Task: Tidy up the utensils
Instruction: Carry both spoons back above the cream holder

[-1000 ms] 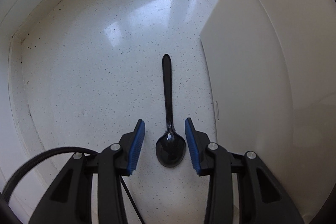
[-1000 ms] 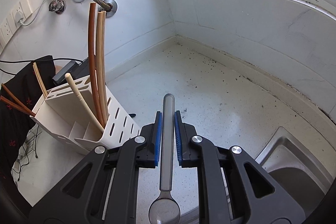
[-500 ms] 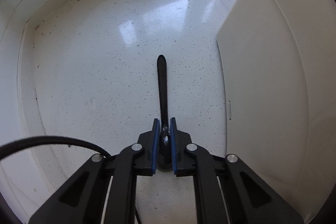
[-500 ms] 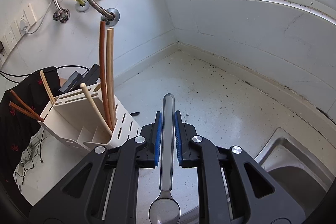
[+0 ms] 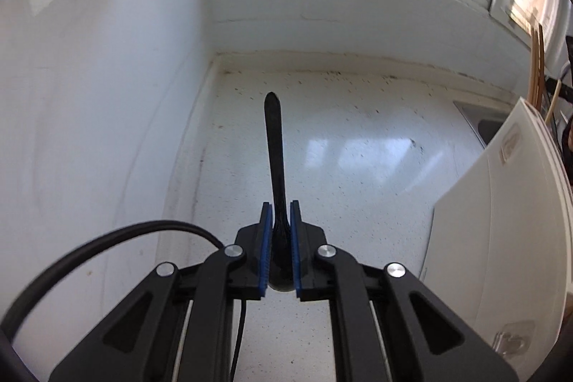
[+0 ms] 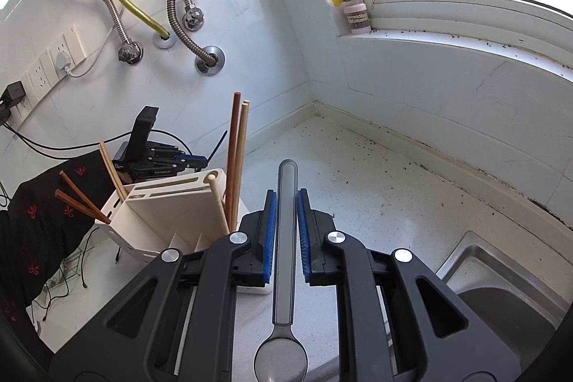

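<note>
My left gripper (image 5: 279,207) is shut on a black plastic spoon (image 5: 274,145). The bowl sits between the blue pads and the handle points forward, clear of the speckled white counter (image 5: 358,188). My right gripper (image 6: 286,194) is shut on the handle of a grey spoon (image 6: 286,231), whose bowl hangs back under the jaws. To its left stands a cream utensil holder (image 6: 172,203) with several chopsticks (image 6: 234,153) in it. In the left wrist view the holder's plain side (image 5: 501,238) fills the right edge. Behind the holder, the right wrist view shows the left gripper (image 6: 200,162).
A steel sink (image 6: 501,281) lies at the lower right. Tiled walls meet in a corner ahead, with metal hoses (image 6: 179,17) and wall sockets (image 6: 53,59). A small jar (image 6: 356,17) stands on the window sill. A black cloth (image 6: 35,221) and cables lie at the left.
My left gripper closed on the black spoon, lifted it off the counter and tilted up toward the wall corner. The right gripper rose slightly, still holding the grey spoon.
</note>
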Available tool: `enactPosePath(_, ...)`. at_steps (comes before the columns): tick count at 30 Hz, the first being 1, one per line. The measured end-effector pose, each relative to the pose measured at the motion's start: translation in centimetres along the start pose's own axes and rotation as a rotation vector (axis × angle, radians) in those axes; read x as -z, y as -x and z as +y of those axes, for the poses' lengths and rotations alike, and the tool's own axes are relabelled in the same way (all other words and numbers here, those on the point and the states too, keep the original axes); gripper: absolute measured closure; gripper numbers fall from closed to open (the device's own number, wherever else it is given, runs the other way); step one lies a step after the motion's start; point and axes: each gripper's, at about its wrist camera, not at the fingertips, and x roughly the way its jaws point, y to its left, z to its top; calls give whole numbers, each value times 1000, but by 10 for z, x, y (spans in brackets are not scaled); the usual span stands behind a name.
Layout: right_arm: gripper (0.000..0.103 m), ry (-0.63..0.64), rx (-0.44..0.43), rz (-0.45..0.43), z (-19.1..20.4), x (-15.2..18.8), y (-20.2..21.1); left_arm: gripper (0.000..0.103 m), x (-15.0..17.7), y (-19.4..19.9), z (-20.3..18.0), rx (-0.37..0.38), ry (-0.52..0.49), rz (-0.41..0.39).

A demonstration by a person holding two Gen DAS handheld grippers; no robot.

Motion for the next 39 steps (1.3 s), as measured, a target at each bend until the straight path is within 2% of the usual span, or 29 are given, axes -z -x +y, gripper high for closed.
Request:
enactPosePath(3, 92, 2, -4, -24, 7, 0, 11, 94, 3, 27, 11, -40, 93, -101)
enactPosePath(7, 92, 7, -13, -59, 18, 3, 30, 94, 3, 55, 5, -117, 158, -197)
enactPosePath(10, 92, 14, -21, -84, 27, 5, 43, 94, 11, 75, -5, -127, 184, -249)
enactPosePath(14, 92, 45, -48, -122, 43, 11, 61, 94, 25, 94, -28, -132, 170, -281)
enactPosePath(17, 92, 63, -102, -151, 54, 17, 72, 94, 42, 110, -36, -153, 183, -291)
enactPosePath(23, 92, 77, -162, -152, 72, 31, 79, 94, 79, 140, -51, -183, 245, -329)
enactPosePath(27, 92, 76, -185, -155, 83, 36, 82, 94, 113, 154, -71, -205, 275, -329)
enactPosePath(31, 92, 100, -176, -183, 91, 38, 81, 94, 138, 170, -94, -210, 296, -368)
enactPosePath(35, 92, 112, -170, -217, 95, 33, 72, 94, 144, 191, -115, -205, 290, -442)
enactPosePath(39, 92, 103, -170, -245, 95, 25, 59, 94, 136, 205, -134, -187, 273, -519)
